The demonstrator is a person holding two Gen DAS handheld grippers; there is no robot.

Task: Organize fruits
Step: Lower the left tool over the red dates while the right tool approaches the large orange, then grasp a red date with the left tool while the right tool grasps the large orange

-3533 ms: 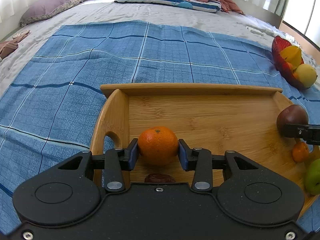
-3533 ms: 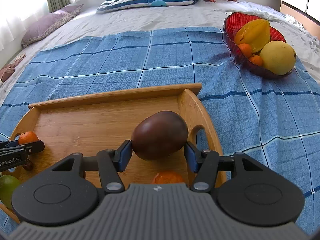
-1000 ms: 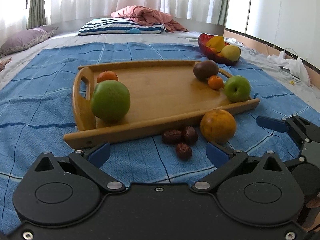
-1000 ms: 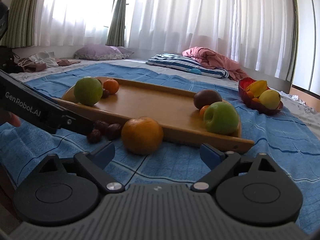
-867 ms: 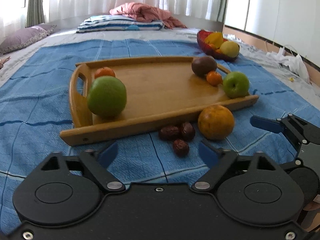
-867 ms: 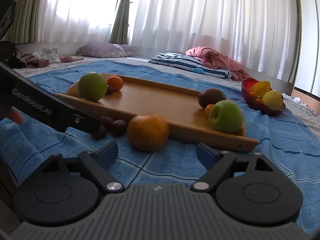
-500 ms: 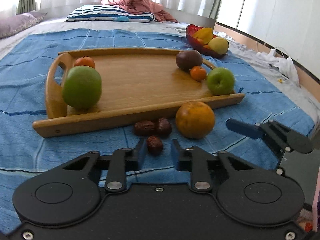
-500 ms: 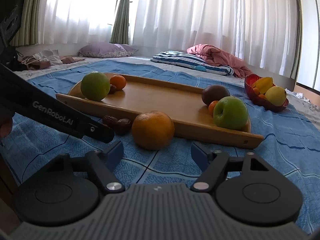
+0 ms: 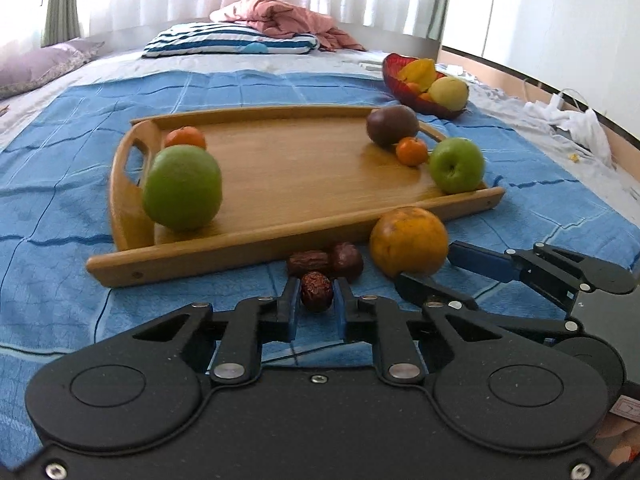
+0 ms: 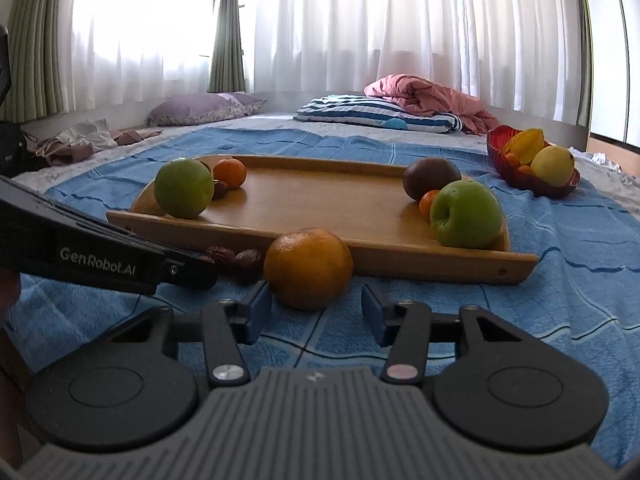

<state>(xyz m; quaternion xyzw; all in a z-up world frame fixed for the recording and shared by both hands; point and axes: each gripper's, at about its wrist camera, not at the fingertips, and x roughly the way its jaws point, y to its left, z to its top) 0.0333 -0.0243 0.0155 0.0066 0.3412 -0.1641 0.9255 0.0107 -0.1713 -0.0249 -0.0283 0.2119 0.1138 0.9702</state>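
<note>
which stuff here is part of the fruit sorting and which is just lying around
Job: left gripper shut on red date; right gripper, jaws closing around big orange; wooden tray; red fruit bowl.
Lying about: striped pillow, pink blanket, purple pillow.

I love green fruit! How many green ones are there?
2. A big green fruit sits at the tray's left end; a green apple sits at its right end. The red bowl may hide more.

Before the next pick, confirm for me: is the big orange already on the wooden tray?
No: the big orange sits on the blue blanket in front of the wooden tray, between the right gripper's open jaws.
</note>
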